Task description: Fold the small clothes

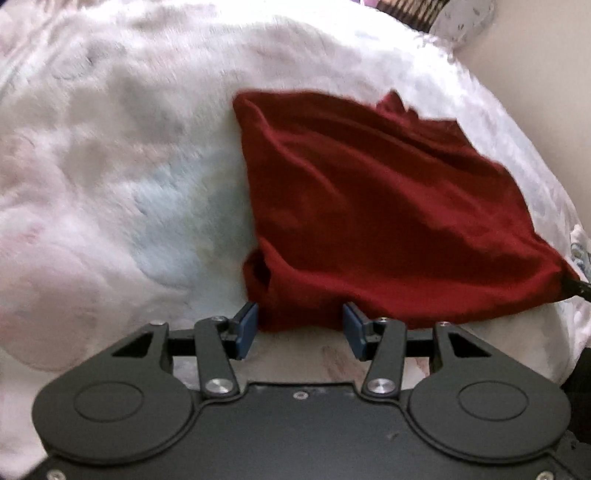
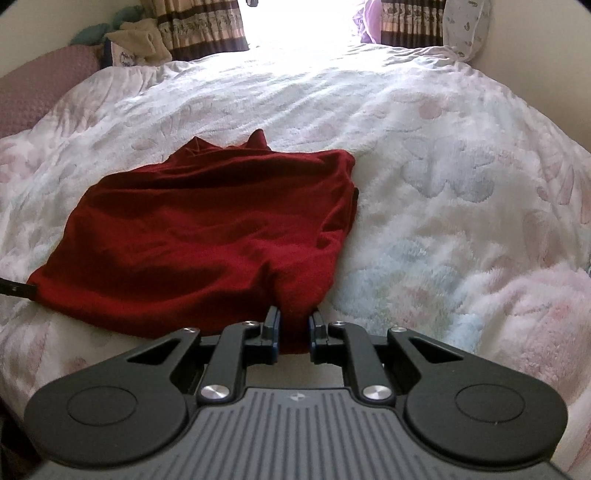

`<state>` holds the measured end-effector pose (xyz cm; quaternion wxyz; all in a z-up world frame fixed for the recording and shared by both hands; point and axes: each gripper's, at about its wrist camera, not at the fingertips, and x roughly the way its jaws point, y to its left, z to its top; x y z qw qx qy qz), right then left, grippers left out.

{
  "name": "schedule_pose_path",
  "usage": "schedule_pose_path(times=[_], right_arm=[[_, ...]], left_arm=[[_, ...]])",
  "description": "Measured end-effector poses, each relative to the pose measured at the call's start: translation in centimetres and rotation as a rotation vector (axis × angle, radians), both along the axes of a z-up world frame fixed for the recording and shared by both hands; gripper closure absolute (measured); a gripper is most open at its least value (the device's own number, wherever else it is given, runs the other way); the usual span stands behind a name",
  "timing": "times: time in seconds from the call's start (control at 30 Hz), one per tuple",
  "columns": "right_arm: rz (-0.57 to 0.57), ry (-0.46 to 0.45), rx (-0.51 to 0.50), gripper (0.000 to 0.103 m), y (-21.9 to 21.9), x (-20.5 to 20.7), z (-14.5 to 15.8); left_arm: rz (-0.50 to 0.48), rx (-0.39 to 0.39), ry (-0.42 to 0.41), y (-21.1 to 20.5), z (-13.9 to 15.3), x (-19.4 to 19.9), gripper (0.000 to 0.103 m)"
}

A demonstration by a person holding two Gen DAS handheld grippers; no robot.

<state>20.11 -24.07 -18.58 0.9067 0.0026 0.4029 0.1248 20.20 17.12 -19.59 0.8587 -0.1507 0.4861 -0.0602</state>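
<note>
A dark red garment (image 1: pixel 369 206) lies rumpled on a white fleecy bedspread (image 1: pixel 110 166). My left gripper (image 1: pixel 301 326) is open, its blue pads (image 1: pixel 246 325) wide apart on either side of the garment's near left edge. In the right wrist view the same red garment (image 2: pixel 207 221) spreads to the left, and my right gripper (image 2: pixel 294 328) is shut on its bunched near right corner. A black fingertip (image 1: pixel 580 286) of the right gripper shows at that corner in the left wrist view. A dark tip (image 2: pixel 14 290) of the left gripper touches the garment's left corner.
The bedspread (image 2: pixel 443 184) with pale flower patterns covers the whole bed. Patterned curtains (image 2: pixel 203 26) and a bright window stand beyond the far end, with pillows (image 2: pixel 465 26) at the far right and soft items (image 2: pixel 140 40) at the far left. A wall (image 1: pixel 535 110) runs along the bed's right side.
</note>
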Motion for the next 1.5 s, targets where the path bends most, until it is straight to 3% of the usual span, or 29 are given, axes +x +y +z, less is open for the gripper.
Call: schedule_pose_path(times=[0.07,0.13,0.17,0.2,0.3,0.4,0.5,0.57,0.6,0.67,0.77,0.83,0.97,1.1,1.17,1.27,1.33,1.4,1.43,1.47,1.5], right_arm=[[0.002,0.004,0.0,0.087,0.0,0.1,-0.1],[-0.003,0.006,0.005,0.087,0.0,0.2,-0.2],[-0.005,0.007,0.008,0.087,-0.1,0.3,-0.3],[-0.005,0.004,0.011,0.087,-0.1,0.3,-0.3],[-0.003,0.0,0.016,0.088,-0.3,0.2,0.0],[-0.001,-0.024,0.03,0.088,-0.9,-0.2,1.1],[-0.017,-0.047,0.091,0.088,-1.6,-0.5,2.8],[-0.039,-0.048,0.157,0.088,-2.2,-0.6,3.3],[-0.045,-0.035,0.167,0.088,-2.5,-0.5,3.1],[-0.071,0.009,0.127,0.088,-2.8,-0.1,1.5],[-0.104,0.136,0.098,0.088,-3.2,0.7,-2.9],[-0.106,0.155,0.091,0.088,-3.1,0.7,-4.5],[-0.123,0.12,0.053,0.084,-2.6,0.4,-2.1],[-0.115,0.079,-0.018,0.087,-1.6,-0.3,0.2],[-0.124,0.111,-0.024,0.088,-1.2,-0.2,-1.0],[-0.136,0.155,-0.04,0.088,-1.5,0.4,-4.6],[-0.148,0.155,-0.023,0.087,-1.9,0.1,-4.7],[-0.179,0.137,-0.045,0.072,-1.8,-0.3,-3.7],[-0.205,0.13,-0.072,0.061,-1.6,-0.7,-3.0],[-0.233,0.114,-0.113,0.057,-1.2,-1.2,-2.2],[-0.264,0.089,-0.153,0.057,-1.1,-1.7,-1.4]], left_arm=[[-0.015,-0.005,0.008,-0.6,-0.4,0.6,0.054],[-0.024,-0.014,-0.018,-1.1,0.0,0.0,0.062],[-0.02,-0.016,-0.023,-1.1,0.0,0.0,0.083],[-0.017,-0.02,-0.019,-1.0,0.2,-0.1,0.097],[0.006,-0.056,-0.034,-0.3,1.3,-0.8,0.096],[0.015,-0.074,-0.101,0.4,4.0,-1.9,0.096],[0.107,-0.131,-0.2,1.3,7.0,-3.8,0.096],[0.125,-0.187,-0.201,1.5,7.7,-4.8,0.097],[0.11,-0.163,-0.208,1.1,7.9,-5.3,0.097],[0.086,-0.103,-0.168,0.6,6.7,-5.4,0.096],[0.092,-0.086,-0.027,0.7,2.0,-4.6,0.095],[0.089,-0.075,0.038,0.6,-0.3,-4.3,0.094],[0.063,-0.031,0.007,0.2,2.3,-4.4,0.094],[0.027,0.002,-0.09,-0.6,6.5,-5.0,0.094],[0.046,0.037,-0.056,-0.7,5.3,-4.6,0.094],[0.069,0.043,0.115,-0.4,0.0,-4.2,0.094],[0.093,0.016,0.128,0.3,-1.0,-4.8,0.094],[0.1,0.02,0.111,0.7,0.5,-4.9,0.092],[0.11,0.039,0.108,0.9,1.4,-5.0,0.084],[0.129,0.072,0.102,1.1,2.6,-5.2,0.071],[0.154,0.107,0.089,1.4,3.7,-5.6,0.067]])
